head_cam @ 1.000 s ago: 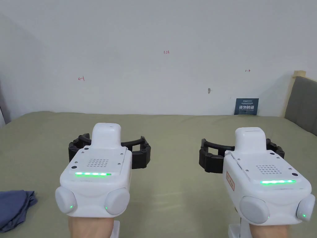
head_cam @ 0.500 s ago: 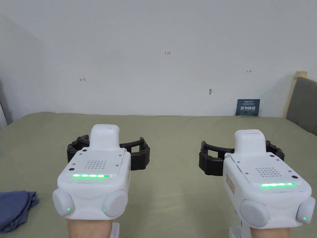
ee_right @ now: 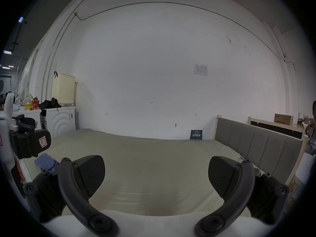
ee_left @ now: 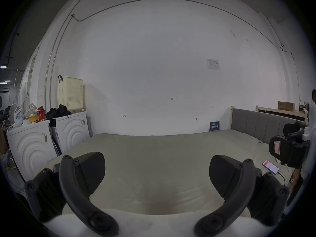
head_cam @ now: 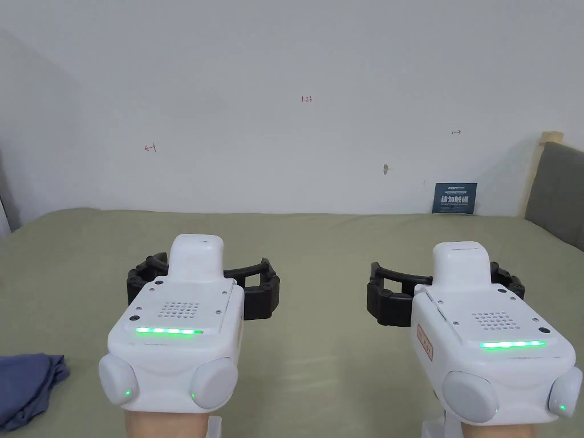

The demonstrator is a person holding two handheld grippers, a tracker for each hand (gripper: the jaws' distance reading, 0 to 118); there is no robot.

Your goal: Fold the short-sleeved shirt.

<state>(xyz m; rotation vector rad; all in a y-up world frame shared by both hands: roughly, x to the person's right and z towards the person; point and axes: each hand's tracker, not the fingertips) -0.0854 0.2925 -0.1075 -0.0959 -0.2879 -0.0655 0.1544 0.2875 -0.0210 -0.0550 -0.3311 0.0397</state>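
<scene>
One shirt (head_cam: 28, 385), a crumpled blue heap, lies on the olive-green bed (head_cam: 319, 239) at about 8 o'clock in the head view, at the bed's near left edge and well apart from both grippers. In the right gripper view the same shirt (ee_right: 45, 162) sits at 8 o'clock, just beyond that gripper's left jaw.

Two grippers hang above the bed, side by side and level with each other. The left gripper (head_cam: 203, 279) is at 7 o'clock in the head view, its jaws spread wide with nothing between them; its own view shows the left gripper (ee_left: 156, 172) with both dark pads parted over bare sheet. The right gripper (head_cam: 447, 282) is at 5 o'clock, likewise released and empty, and the right gripper view shows the right gripper (ee_right: 156, 172) with the same wide gap over the sheet. Each white housing carries one green light strip.

Farther left in the gripper views stand two white washing machines (ee_left: 68, 133) at 9 o'clock, with one cream basket (ee_left: 70, 93) on top. One dark blue sign (head_cam: 454, 197) leans on the wall at 2 o'clock. One grey headboard (head_cam: 556, 188) closes the bed's right end at 3 o'clock. One phone (ee_left: 270, 166) lies on the bed near 4 o'clock in the left gripper view.
</scene>
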